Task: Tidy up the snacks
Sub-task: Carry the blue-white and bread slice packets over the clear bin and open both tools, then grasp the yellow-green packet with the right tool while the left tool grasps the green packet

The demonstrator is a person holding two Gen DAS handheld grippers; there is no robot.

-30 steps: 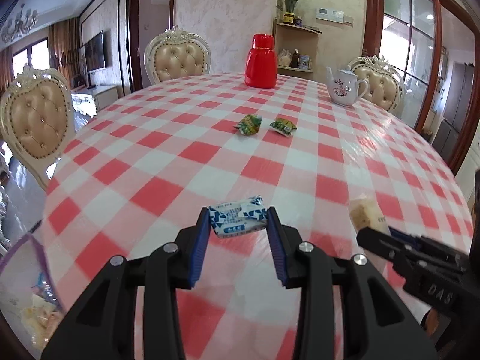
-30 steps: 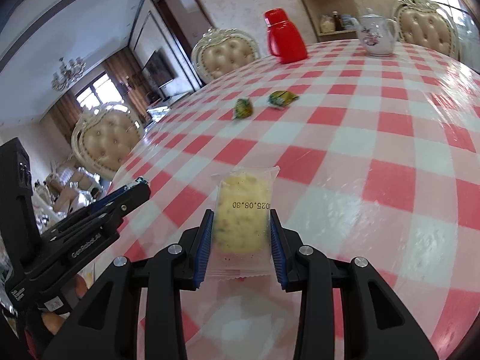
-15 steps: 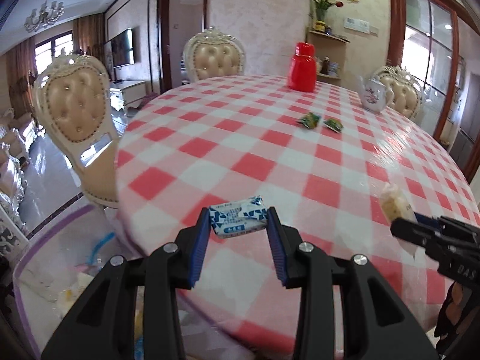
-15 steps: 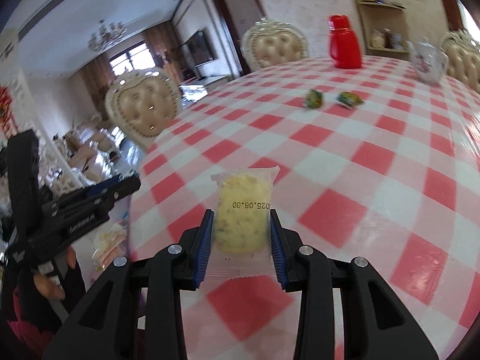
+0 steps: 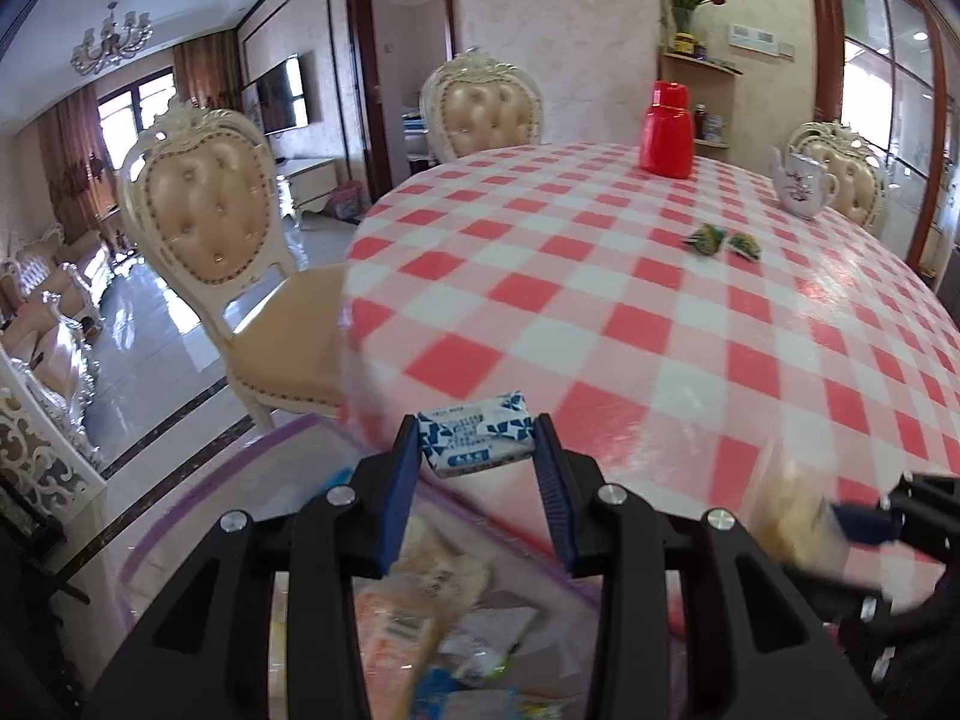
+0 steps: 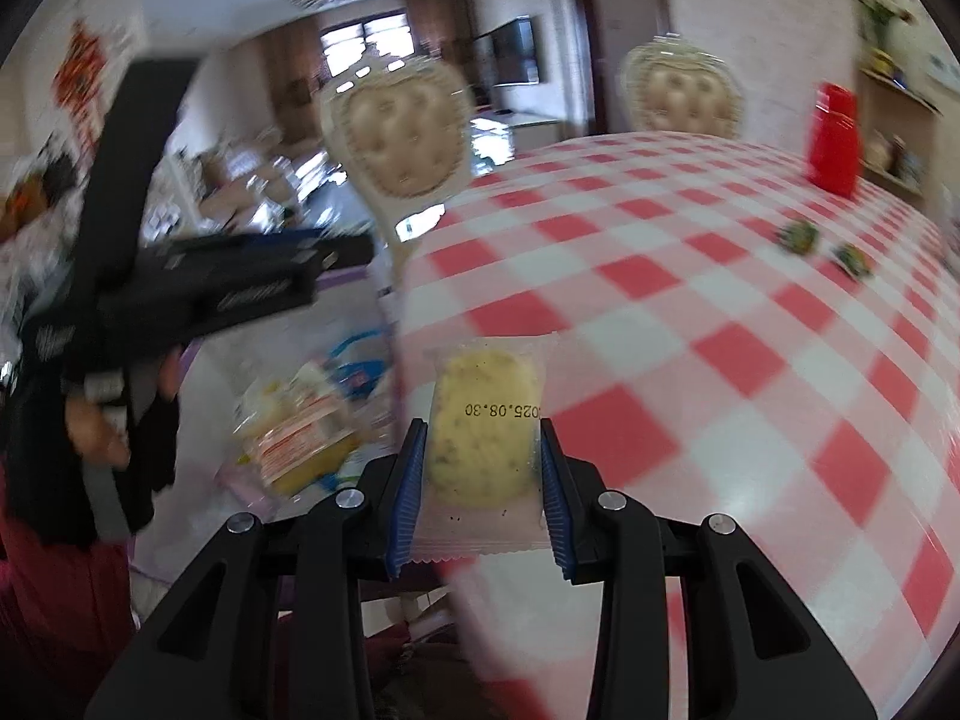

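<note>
My left gripper [image 5: 475, 450] is shut on a blue-and-white wrapped snack [image 5: 477, 441], held past the table's near-left edge, above a clear bag of snacks [image 5: 432, 612] below. My right gripper [image 6: 483, 462] is shut on a clear packet with a yellow biscuit [image 6: 485, 429], at the table edge. Two small green wrapped candies [image 5: 723, 240] lie on the red-checked table [image 5: 630, 300]; they also show in the right wrist view [image 6: 825, 246]. The left gripper appears blurred at the left of the right wrist view [image 6: 360, 249], and the right gripper at the lower right of the left wrist view [image 5: 834, 519].
A red jug [image 5: 667, 129] and a white teapot [image 5: 803, 186] stand at the table's far side. Cream padded chairs [image 5: 210, 222] surround the table. More packaged snacks [image 6: 306, 426] lie below the table edge.
Both grippers have drawn back and left from over the table to its edge, each still holding its snack. The bag of snacks below has come into view.
</note>
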